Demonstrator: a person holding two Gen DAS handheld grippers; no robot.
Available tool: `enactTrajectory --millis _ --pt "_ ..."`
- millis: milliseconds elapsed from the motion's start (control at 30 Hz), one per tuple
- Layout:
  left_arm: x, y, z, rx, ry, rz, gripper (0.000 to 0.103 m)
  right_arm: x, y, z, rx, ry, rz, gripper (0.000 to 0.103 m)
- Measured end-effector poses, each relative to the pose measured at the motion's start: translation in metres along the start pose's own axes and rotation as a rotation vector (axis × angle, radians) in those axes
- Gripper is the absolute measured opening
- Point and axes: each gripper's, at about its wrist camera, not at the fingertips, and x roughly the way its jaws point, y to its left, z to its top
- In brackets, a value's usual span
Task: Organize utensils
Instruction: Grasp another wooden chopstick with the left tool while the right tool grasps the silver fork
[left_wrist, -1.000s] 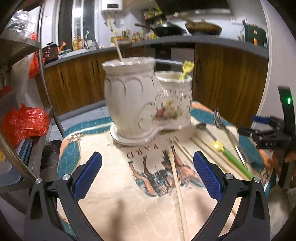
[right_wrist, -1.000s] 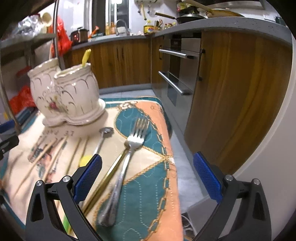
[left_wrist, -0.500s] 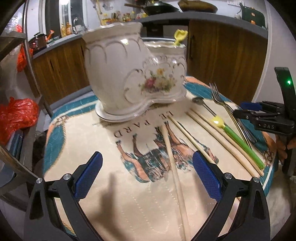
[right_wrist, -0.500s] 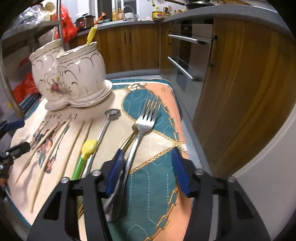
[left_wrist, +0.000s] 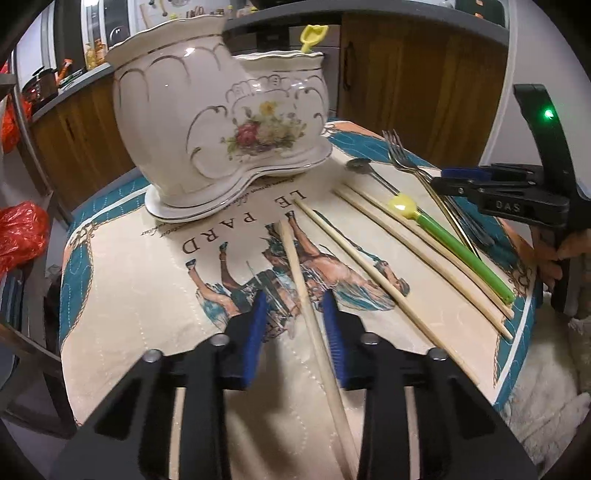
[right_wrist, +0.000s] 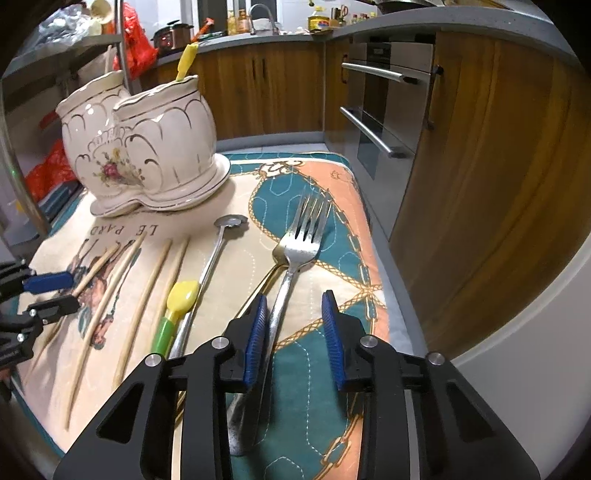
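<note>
Both tools are lining up pickups on the cloth-covered table (right_wrist: 354, 192): the left tool (left_wrist: 295, 325), pads partly open w/ nothing gripped yet, is straddling a wooden chopstick (left_wrist: 303, 295), while the right tool (right_wrist: 291, 328), also partly open & empty, is bracketing the steel fork (right_wrist: 295, 258) handle. Best approach, prob.: be centring each shaft between the pads, pressing low to the cloth before closing so thin stock isn't rolling out. The twin-pot ceramic utensil holder (left_wrist: 207, 122) is waiting at the table's far side.
</note>
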Motion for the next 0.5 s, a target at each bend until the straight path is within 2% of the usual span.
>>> enactTrajectory --millis 133,233,367,433,500 --pt "0.002 -0.002 0.002 0.006 0.002 -0.001 0.023 0.006 -0.001 0.005 0.008 0.011 0.007 0.024" --pt "0.004 0.002 0.005 -0.033 0.01 -0.001 0.023 0.011 -0.004 0.01 0.019 0.017 0.013 0.024" --pt "0.0 0.008 0.005 -0.086 0.035 0.025 0.022 0.016 -0.003 0.015 0.006 0.016 0.006 0.018" --pt "0.0 0.005 0.004 -0.093 0.043 0.037 0.019 0.016 -0.002 0.014 0.001 0.014 0.021 0.011" --pt "-0.001 0.002 0.004 -0.086 0.046 0.052 0.016 0.016 -0.002 0.014 0.005 0.009 0.028 0.011"
